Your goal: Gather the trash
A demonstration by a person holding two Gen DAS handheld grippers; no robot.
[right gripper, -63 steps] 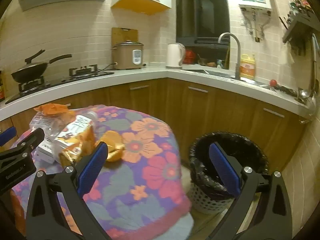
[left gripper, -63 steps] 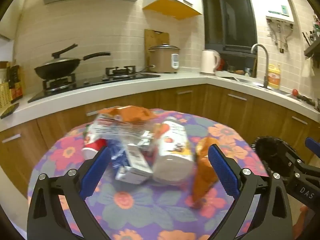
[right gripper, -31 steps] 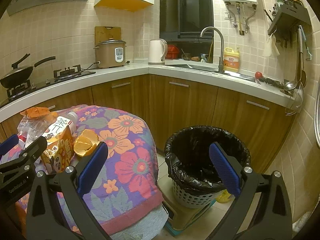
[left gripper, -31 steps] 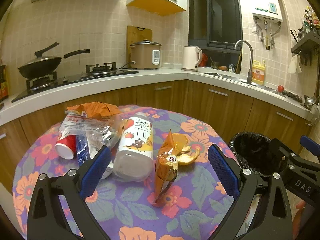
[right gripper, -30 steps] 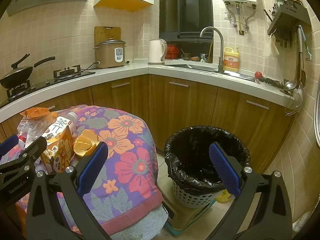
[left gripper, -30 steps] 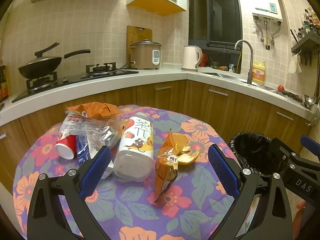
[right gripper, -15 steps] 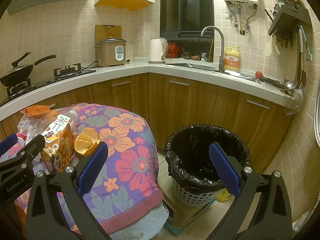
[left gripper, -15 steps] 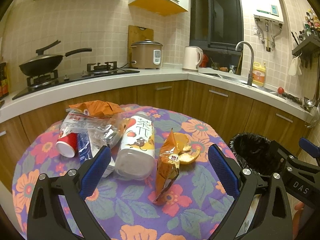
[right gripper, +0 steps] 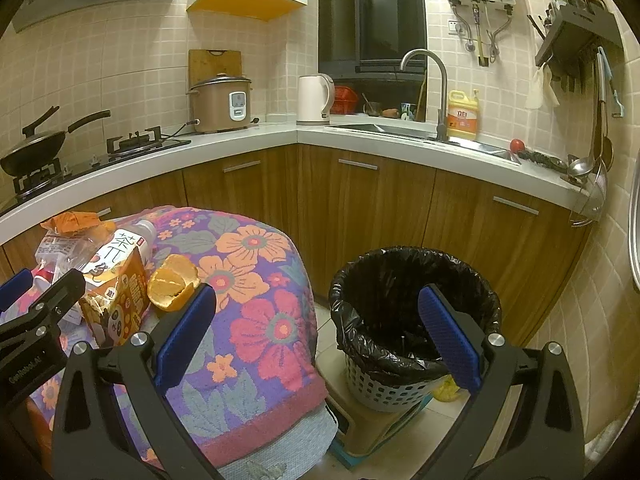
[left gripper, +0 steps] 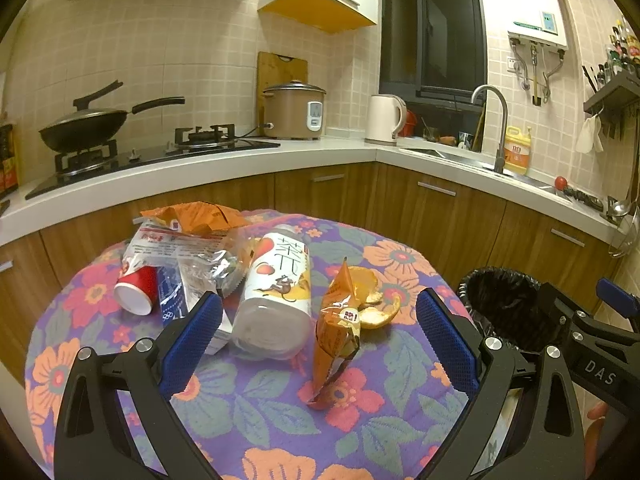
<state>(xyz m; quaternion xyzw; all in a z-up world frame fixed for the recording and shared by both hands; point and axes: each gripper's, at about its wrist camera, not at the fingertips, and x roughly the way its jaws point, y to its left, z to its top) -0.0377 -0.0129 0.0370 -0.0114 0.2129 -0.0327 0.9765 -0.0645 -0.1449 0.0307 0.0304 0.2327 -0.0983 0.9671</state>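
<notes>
Trash lies on a round table with a flowered cloth (left gripper: 256, 412): a white drink bottle (left gripper: 278, 292) on its side, an orange snack bag (left gripper: 334, 336), orange peel (left gripper: 374, 300), a red paper cup (left gripper: 134, 294), clear wrappers (left gripper: 180, 252) and an orange wrapper (left gripper: 196, 214). My left gripper (left gripper: 318, 332) is open and empty, above the table's near side, with the bottle and snack bag between its fingers. My right gripper (right gripper: 316, 336) is open and empty, held between the table edge and a bin with a black liner (right gripper: 416, 312). The peel (right gripper: 172, 282) also shows there.
The bin stands on the floor to the right of the table (right gripper: 256, 320), in front of wooden cabinets (right gripper: 360, 208). A counter (left gripper: 200, 164) behind holds a stove, a wok, a rice cooker, a kettle and a sink. The right gripper's body (left gripper: 580, 344) shows at the left wrist view's right edge.
Both grippers have drawn back and turned right since two seconds ago, so more of the table and the bin shows. In the last half second hardly anything has moved. Both stay open.
</notes>
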